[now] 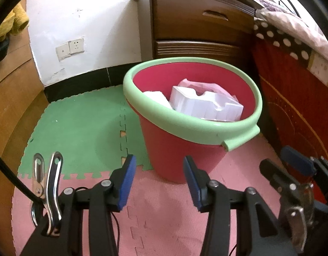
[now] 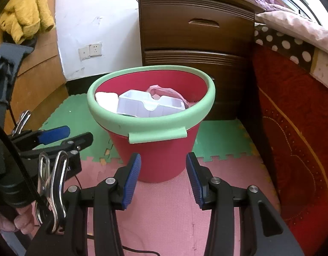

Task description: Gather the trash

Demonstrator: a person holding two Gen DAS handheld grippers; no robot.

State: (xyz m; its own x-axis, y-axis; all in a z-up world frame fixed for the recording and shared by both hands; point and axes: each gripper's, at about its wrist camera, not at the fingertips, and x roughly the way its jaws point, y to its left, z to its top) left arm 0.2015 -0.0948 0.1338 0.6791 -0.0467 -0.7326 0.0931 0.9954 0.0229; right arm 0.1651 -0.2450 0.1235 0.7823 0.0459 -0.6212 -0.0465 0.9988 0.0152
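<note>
Both hand-held grippers, left [image 1: 158, 181] and right [image 2: 164, 179], have jaws apart and empty; red bin [image 2: 155, 149] stands upright on the floor mat [image 2: 164, 213] straight ahead, right one looks nearer

We see both views evenly lit by soft daylight, brightest on the white wall [image 1: 89, 10] and blown out at the upper right by the bedding [image 2: 302, 29]. Shadows under the red bin [image 2: 161, 160] are faint. Fisheye bending curves the dresser [image 1: 198, 27] and darkens the corners (a black ring). The metal clip [image 2: 57, 183] glints; near parts look slightly soft.
</note>
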